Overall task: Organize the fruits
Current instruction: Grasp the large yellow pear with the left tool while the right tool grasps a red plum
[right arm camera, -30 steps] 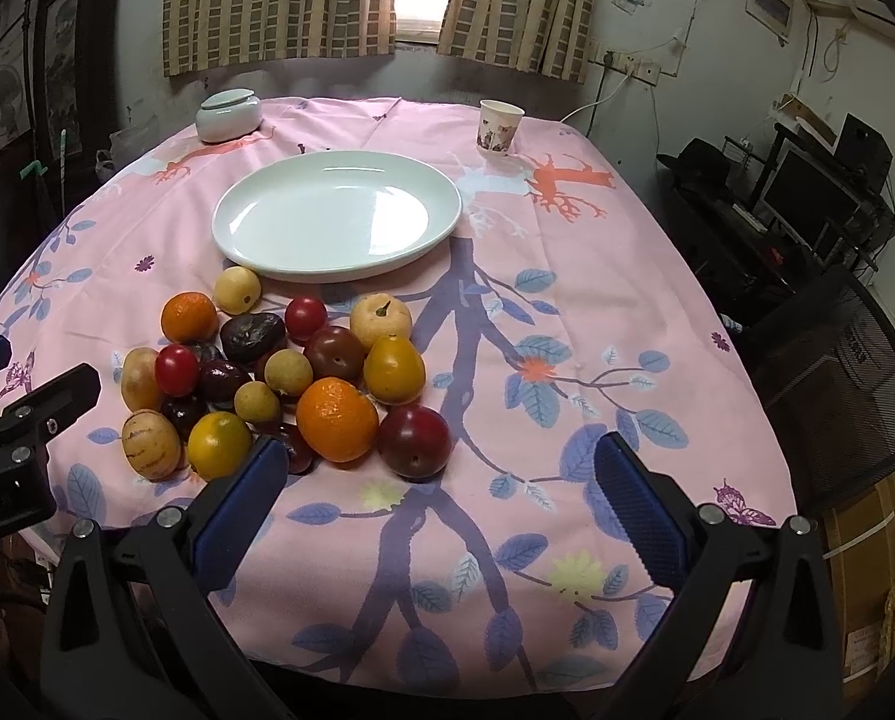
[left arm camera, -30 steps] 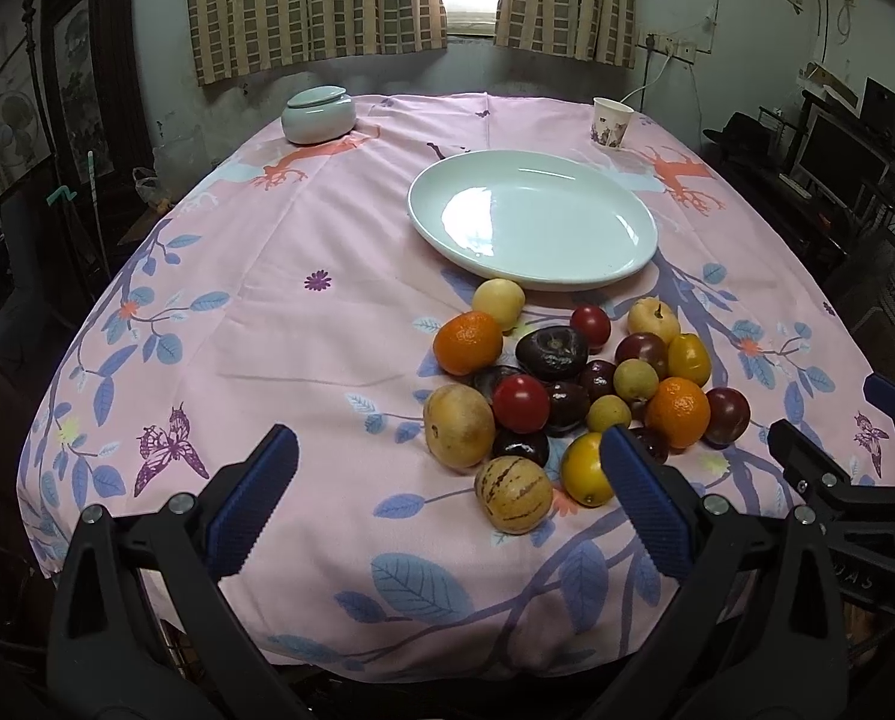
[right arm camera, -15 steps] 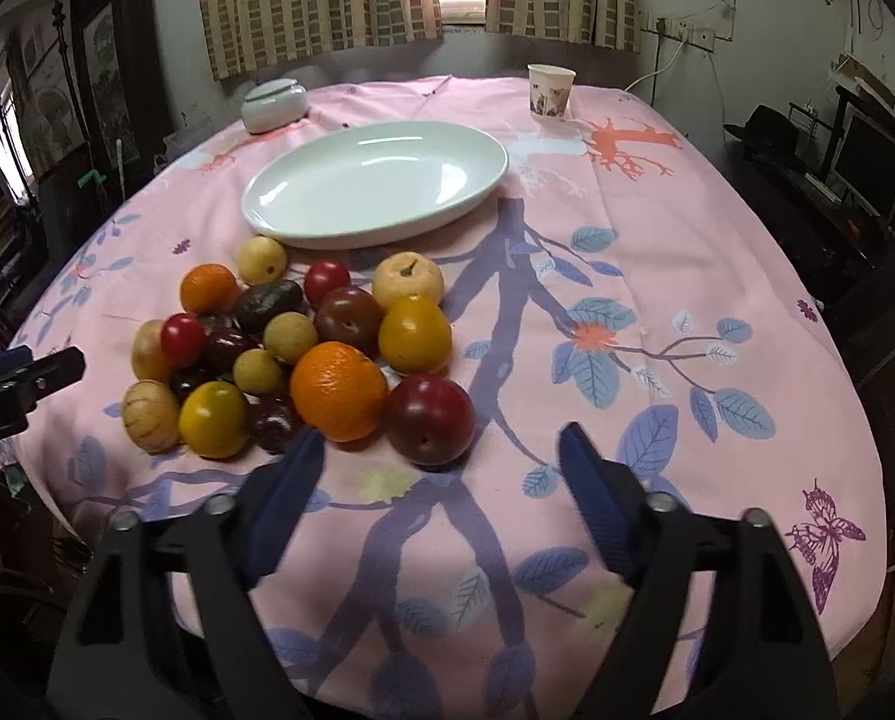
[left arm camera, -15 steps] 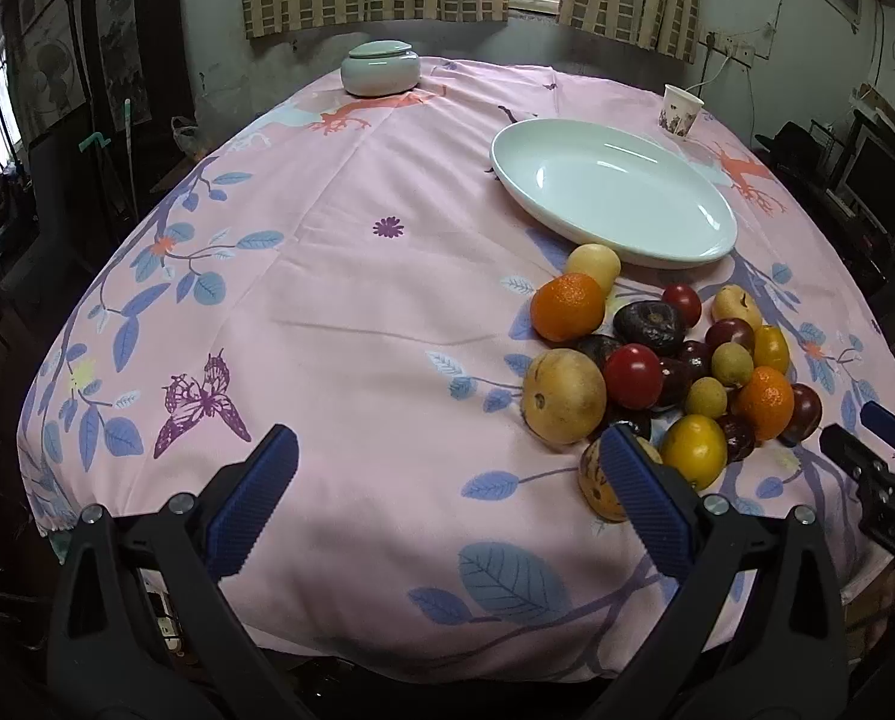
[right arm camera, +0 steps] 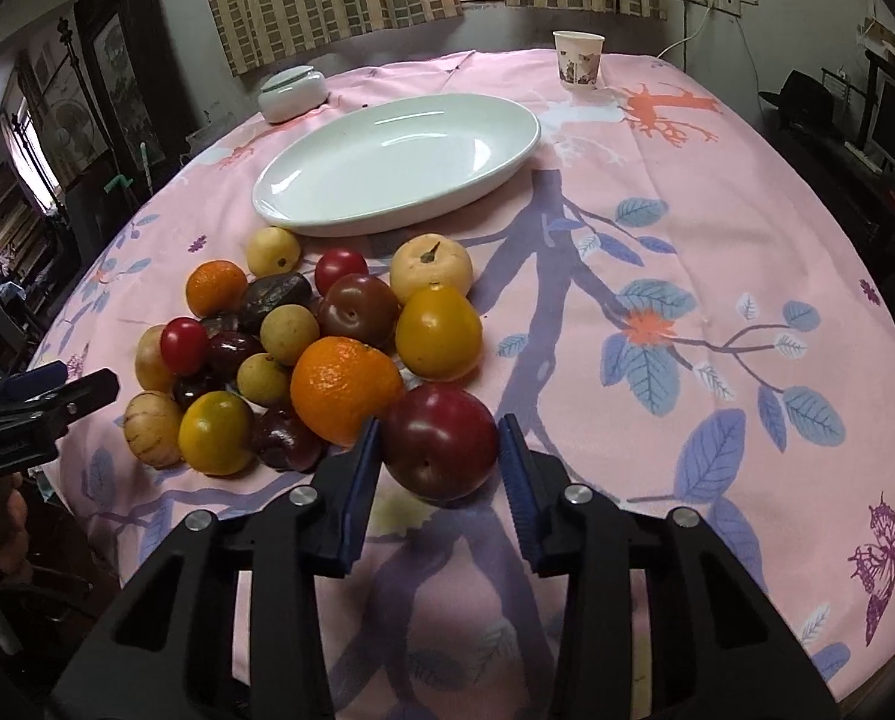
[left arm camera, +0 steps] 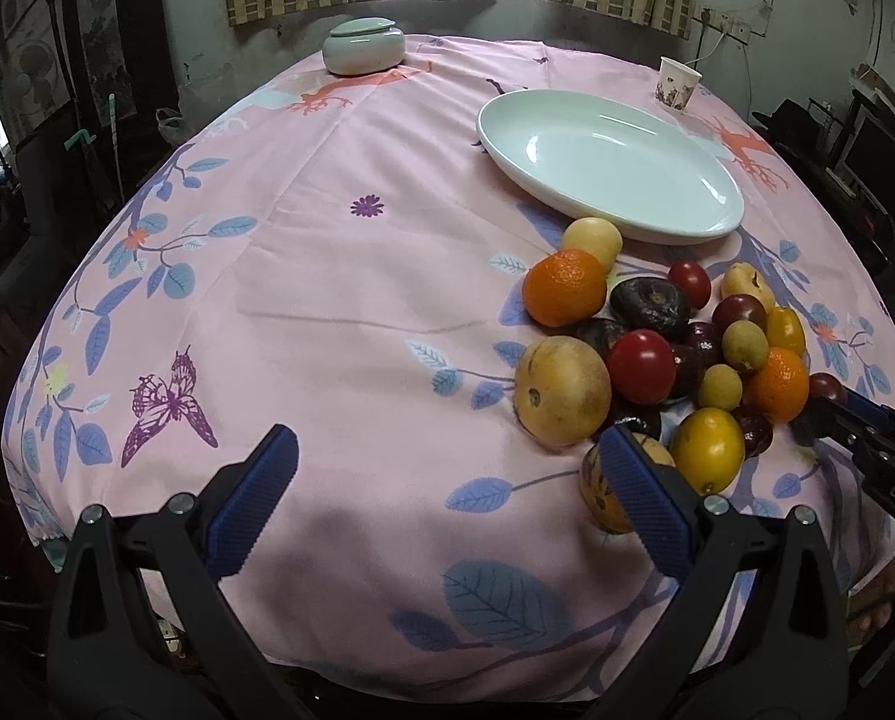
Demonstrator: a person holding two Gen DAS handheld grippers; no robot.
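A pile of several fruits (right arm camera: 303,354) lies on the pink cloth in front of an empty white oval plate (right arm camera: 399,162). My right gripper (right arm camera: 441,450) has its jaws closed in around a dark red plum (right arm camera: 441,444) at the pile's near right edge, the pads touching or almost touching its sides. An orange (right arm camera: 345,390) sits just left of the plum. My left gripper (left arm camera: 441,480) is open and empty over bare cloth left of the pile (left arm camera: 657,372); its right finger hides part of a striped yellow fruit (left arm camera: 603,492). The plate also shows in the left wrist view (left arm camera: 609,162).
A pale lidded ceramic jar (left arm camera: 363,48) stands at the far left of the table. A paper cup (right arm camera: 578,57) stands at the far right. The table edge (left arm camera: 327,660) runs just below my left gripper. Dark furniture surrounds the table.
My right gripper has moved forward to the dark red plum and narrowed around it. My left gripper has shifted left, so the pile sits further right in its view.
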